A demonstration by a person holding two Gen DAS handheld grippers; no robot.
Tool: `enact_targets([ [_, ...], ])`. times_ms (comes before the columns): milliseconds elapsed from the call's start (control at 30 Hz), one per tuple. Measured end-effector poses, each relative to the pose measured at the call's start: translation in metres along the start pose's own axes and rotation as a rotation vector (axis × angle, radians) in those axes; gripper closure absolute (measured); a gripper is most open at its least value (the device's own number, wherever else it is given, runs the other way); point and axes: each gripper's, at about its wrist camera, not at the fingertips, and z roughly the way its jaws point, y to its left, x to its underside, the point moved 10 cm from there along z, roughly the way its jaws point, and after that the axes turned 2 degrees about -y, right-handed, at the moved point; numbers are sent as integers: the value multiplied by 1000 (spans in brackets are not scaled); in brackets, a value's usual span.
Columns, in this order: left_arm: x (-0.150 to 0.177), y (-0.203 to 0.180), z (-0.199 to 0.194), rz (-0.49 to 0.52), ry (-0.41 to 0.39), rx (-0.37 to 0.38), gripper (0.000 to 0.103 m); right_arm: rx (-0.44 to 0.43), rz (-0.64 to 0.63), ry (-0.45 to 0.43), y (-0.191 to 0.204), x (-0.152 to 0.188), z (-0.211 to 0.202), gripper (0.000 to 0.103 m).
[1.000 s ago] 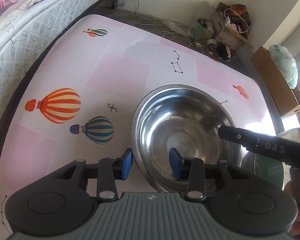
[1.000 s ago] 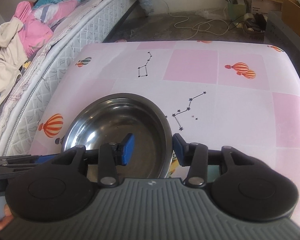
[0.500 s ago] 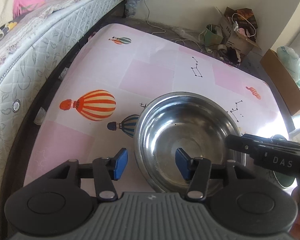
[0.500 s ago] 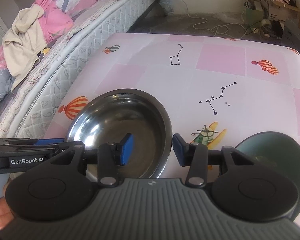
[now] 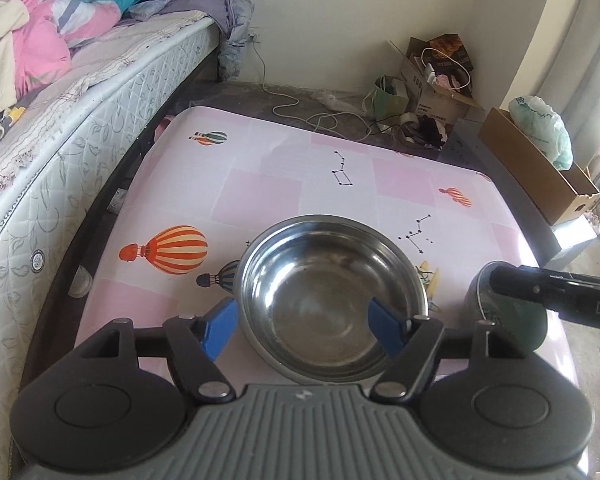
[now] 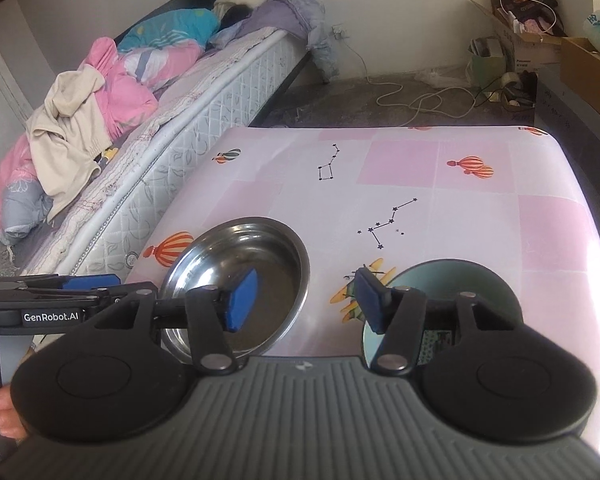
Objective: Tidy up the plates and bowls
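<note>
Watching the near edge: both grippers, left gripper [image 5: 302, 322] and right gripper [image 6: 306, 300], have just been spreading apart, holding nothing; steel bowl [image 5: 332, 298] and green bowl [image 6: 452, 280] sit close to the table [image 6: 480, 208] edge, so a careless bump could tip them off.

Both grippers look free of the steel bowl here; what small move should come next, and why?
Probably swing the right gripper, jaws just opened and empty, toward the green bowl beside it. The steel bowl sits alone on the table, released; the left gripper is open too.
</note>
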Motion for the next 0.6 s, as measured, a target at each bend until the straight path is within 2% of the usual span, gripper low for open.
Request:
enact_targets([
  [333,11,-46,-23,73,-3,49,27,-11,48,-41,-22,17,-62,47],
  [600,19,-81,-22,132,-4,55,27,-8,97,-62,-51,23,-86,47],
])
